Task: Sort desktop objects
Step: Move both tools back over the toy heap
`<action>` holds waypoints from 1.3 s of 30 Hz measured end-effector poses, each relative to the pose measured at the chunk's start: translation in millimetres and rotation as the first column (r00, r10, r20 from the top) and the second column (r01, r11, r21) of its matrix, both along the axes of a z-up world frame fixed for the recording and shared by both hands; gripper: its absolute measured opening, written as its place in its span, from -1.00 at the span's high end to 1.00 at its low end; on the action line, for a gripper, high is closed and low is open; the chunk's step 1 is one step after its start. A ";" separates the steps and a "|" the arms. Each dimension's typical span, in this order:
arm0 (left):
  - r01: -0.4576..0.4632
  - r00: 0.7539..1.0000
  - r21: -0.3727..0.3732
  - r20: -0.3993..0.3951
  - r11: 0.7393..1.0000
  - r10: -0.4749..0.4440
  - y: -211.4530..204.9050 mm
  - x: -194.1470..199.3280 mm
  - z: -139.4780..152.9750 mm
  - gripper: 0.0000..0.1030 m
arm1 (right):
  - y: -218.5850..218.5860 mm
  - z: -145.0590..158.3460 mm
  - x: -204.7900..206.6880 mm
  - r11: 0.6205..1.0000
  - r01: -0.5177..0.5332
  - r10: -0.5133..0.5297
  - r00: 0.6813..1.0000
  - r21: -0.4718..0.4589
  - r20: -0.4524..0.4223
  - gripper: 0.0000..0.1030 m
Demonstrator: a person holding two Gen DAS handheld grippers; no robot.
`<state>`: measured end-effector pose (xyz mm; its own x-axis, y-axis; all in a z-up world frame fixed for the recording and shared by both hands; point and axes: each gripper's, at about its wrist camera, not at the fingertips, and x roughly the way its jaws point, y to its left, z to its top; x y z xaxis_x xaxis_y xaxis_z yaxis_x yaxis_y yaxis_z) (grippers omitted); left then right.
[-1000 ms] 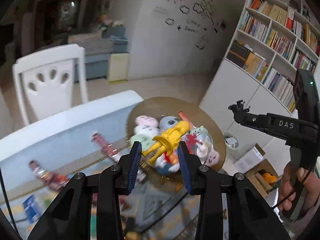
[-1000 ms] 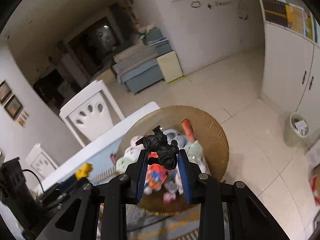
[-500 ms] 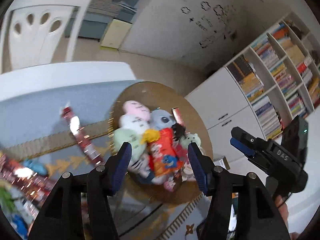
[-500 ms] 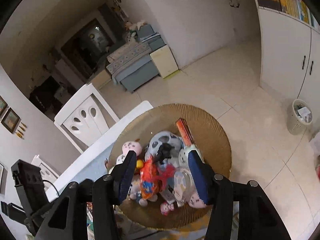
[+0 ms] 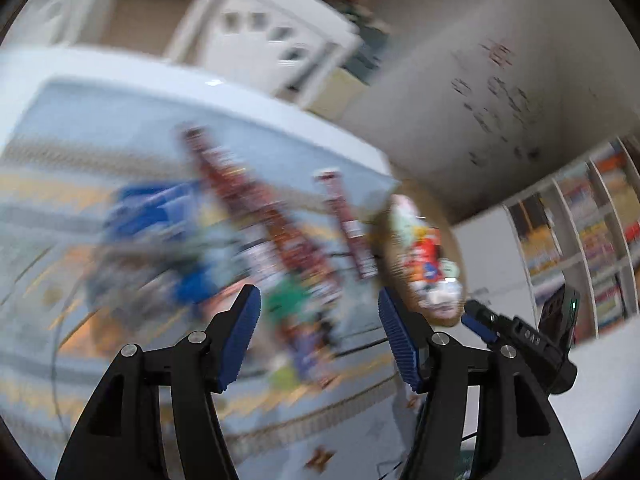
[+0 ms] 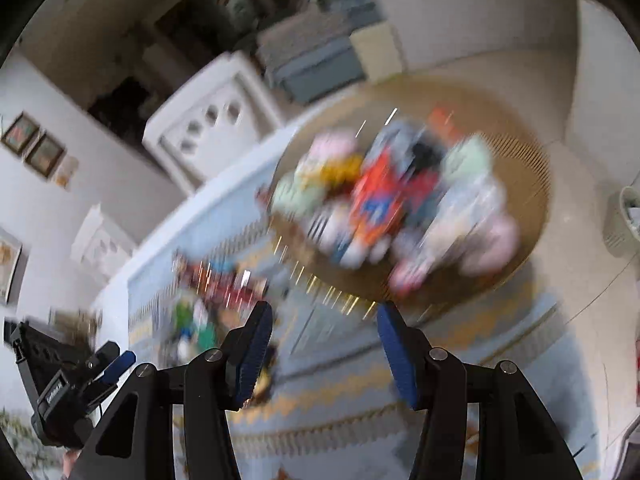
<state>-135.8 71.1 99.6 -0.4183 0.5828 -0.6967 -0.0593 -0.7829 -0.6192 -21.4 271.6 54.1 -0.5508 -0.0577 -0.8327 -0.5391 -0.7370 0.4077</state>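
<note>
Both views are motion-blurred. A round woven basket (image 6: 524, 184) holds a heap of plush toys, a yellow figure (image 6: 340, 168) and a dark figure (image 6: 424, 152); it also shows in the left wrist view (image 5: 458, 256). My left gripper (image 5: 318, 334) is open and empty over the blue patterned tablecloth (image 5: 72, 128), above scattered snack packets (image 5: 280, 232). My right gripper (image 6: 324, 344) is open and empty, just short of the basket's near rim. The right gripper (image 5: 480, 326) shows in the left wrist view, and the left gripper (image 6: 116, 360) shows in the right wrist view.
A long red snack bar (image 5: 348, 224) lies beside the basket. Blue packets (image 5: 160, 208) lie at the left. A white chair (image 5: 272, 36) stands behind the table. A bookshelf (image 5: 592, 216) is at the right. A bin (image 6: 628, 216) stands on the floor.
Both grippers opened and dropped the yellow and dark figures into the basket a second ago. Since then both have swung back left from the basket toward the packets on the table.
</note>
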 end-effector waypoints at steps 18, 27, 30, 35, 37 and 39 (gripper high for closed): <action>-0.176 0.982 -0.432 -0.012 0.885 0.190 -82.8 83.0 -91.6 -0.19 | -95.3 -89.0 -13.6 0.931 -0.308 0.254 0.932 0.194 0.257 -0.09; -0.114 0.993 -0.574 -0.081 0.811 0.082 -55.2 81.5 -94.8 -0.49 | -101.1 -90.5 -14.7 0.922 -0.315 0.257 0.933 0.223 0.254 -0.32; -0.090 0.994 -0.479 -0.097 0.873 0.049 -53.9 64.2 -85.9 -0.49 | -104.7 -90.8 -17.5 0.922 -0.318 0.261 0.931 0.219 0.254 -0.42; -0.071 0.988 -0.497 -0.155 0.865 -0.008 -40.1 12.0 -75.3 -0.49 | -106.0 -91.4 -19.7 0.922 -0.330 0.275 0.927 0.204 0.256 -0.52; -0.042 0.986 -0.530 -0.157 0.847 -0.049 -34.0 -4.9 -77.8 -0.49 | -105.0 -91.3 -20.1 0.925 -0.329 0.278 0.928 0.191 0.248 -0.57; 0.011 0.986 -0.561 -0.134 0.828 -0.104 -27.2 -18.2 -83.8 -0.49 | -104.7 -91.1 -20.5 0.927 -0.326 0.278 0.929 0.184 0.245 -0.61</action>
